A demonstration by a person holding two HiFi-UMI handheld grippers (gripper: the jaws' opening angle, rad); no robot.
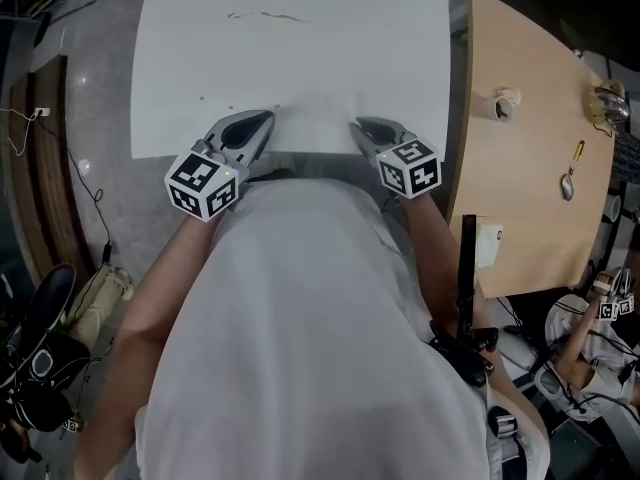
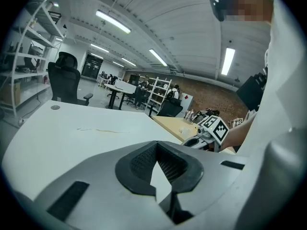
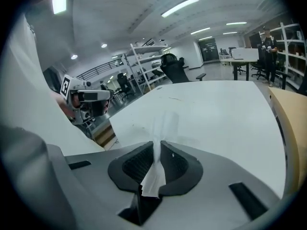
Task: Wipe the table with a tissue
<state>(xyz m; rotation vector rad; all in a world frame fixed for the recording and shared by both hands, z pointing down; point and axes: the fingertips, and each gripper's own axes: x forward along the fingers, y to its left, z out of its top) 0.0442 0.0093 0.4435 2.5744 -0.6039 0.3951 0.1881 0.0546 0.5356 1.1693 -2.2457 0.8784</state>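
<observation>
The person is wearing a loose, pale grey short-sleeved cotton T-shirt (image 1: 310, 338), and it is covering the whole trunk. The left gripper (image 1: 264, 120) is showing a smooth light grey plastic shell that is tapering to a point, with a darker grey inset along the top. At its back end it is carrying a white cube with black square markers (image 1: 205, 183) on every face. The right gripper (image 1: 360, 126) is looking the same and is carrying its own marker cube (image 1: 410, 166). Inside the shell, black ribbed rubber pads (image 2: 141, 162) are lining a dark collar, and narrow black rectangular slots (image 2: 67, 200) are cutting the grey surface on both sides.
</observation>
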